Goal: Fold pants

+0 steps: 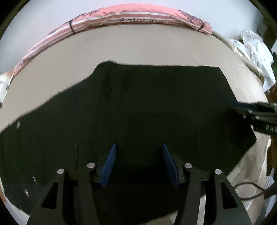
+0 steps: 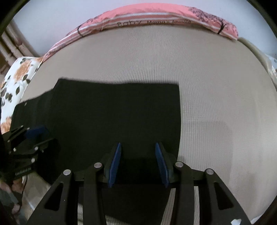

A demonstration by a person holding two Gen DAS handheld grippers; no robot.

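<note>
Pants [image 1: 147, 110] lie flat on the bed [image 2: 216, 95], well short of the pink pillow [image 1: 138, 15], apparently folded leg over leg. Left claw [image 1: 138, 164] and right claw [image 2: 136, 162] both wide, empty, over the near edge. Crosswise folds remain.

I see matt black cloth pants [image 1: 147, 107], a beige bed [image 2: 216, 97] in fine ribbed woven fabric, a pink striped printed cotton pillow [image 1: 138, 15], left claw [image 1: 138, 166] with matt black plastic arms, ridged blue rubbery pads [image 1: 110, 166], shiny metal rivets [image 1: 90, 165]
</note>
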